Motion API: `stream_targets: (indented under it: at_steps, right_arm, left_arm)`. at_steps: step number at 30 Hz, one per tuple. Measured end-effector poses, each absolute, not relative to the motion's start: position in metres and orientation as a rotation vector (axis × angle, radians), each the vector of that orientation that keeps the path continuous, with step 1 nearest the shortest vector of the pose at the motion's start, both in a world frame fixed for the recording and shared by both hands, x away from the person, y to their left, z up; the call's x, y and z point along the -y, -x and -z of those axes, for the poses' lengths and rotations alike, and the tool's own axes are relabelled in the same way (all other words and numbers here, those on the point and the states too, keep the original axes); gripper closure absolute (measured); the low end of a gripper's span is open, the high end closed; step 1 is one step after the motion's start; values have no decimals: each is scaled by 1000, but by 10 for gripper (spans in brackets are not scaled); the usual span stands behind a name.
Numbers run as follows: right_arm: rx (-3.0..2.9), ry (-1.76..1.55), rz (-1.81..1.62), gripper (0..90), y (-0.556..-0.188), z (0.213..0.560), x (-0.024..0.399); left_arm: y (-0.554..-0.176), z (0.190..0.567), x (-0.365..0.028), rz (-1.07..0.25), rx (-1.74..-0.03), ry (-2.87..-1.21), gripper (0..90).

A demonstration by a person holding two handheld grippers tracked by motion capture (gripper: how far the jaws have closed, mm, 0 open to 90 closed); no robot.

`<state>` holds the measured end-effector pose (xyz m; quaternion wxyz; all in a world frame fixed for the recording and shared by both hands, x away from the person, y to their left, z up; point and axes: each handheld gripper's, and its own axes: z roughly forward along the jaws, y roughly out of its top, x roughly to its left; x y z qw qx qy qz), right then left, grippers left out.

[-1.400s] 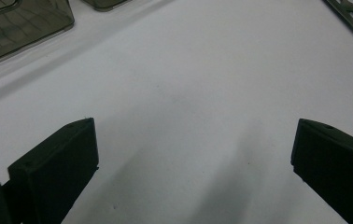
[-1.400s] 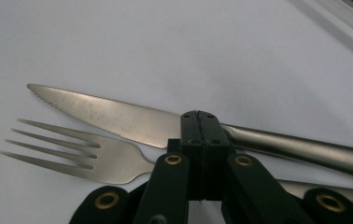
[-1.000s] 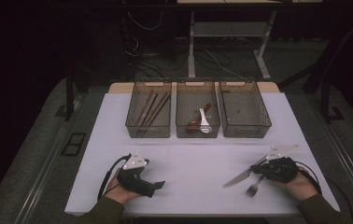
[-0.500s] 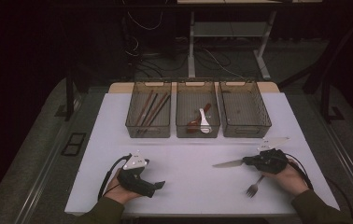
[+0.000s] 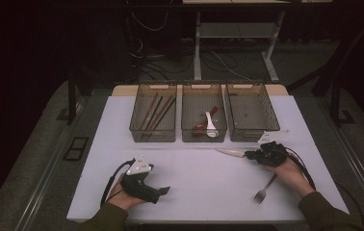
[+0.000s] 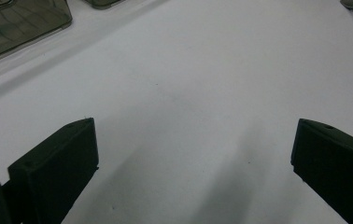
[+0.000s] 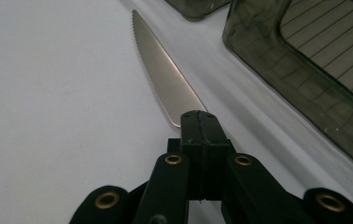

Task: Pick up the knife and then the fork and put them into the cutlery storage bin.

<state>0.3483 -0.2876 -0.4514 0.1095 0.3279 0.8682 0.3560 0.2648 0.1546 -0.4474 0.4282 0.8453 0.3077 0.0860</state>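
Right gripper view: right gripper [image 7: 198,126] jaws pinching knife [image 7: 163,74]; left gripper [image 6: 188,154] jaws spread; no legible writing.

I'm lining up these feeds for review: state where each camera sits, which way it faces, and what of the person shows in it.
High view: fixed above the person's side, looking forward and down on the white table and three bins; both forearms, the left gripper and the right gripper show.
Left gripper view: rides the left gripper, looking low across the table between its open jaws.
Right gripper view: rides the right gripper, looking along the knife it clamps.
Shared: the high and left gripper views both show the fork.
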Motion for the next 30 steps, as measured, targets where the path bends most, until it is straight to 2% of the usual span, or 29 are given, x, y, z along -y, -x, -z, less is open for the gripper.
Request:
stream_targets:
  at_steps: [6,11,19,30]
  right_arm:
    - [-2548,-981,-1068,897,-348,443,301]
    - [-2490,-1063,-1041,898,-345,429,337]
    - [-2424,-1213,-940,898,-347,431,389]
    - [-2523,-1188,-903,898,-354,443,383]
  left_arm:
    - [-264,447,-155,-216,-770,-2106,1]
    - [-264,447,-156,-216,-769,-2108,0]
    - [-265,448,-154,-211,-773,-2110,1]
    - [-264,448,-154,-207,-770,-2110,1]
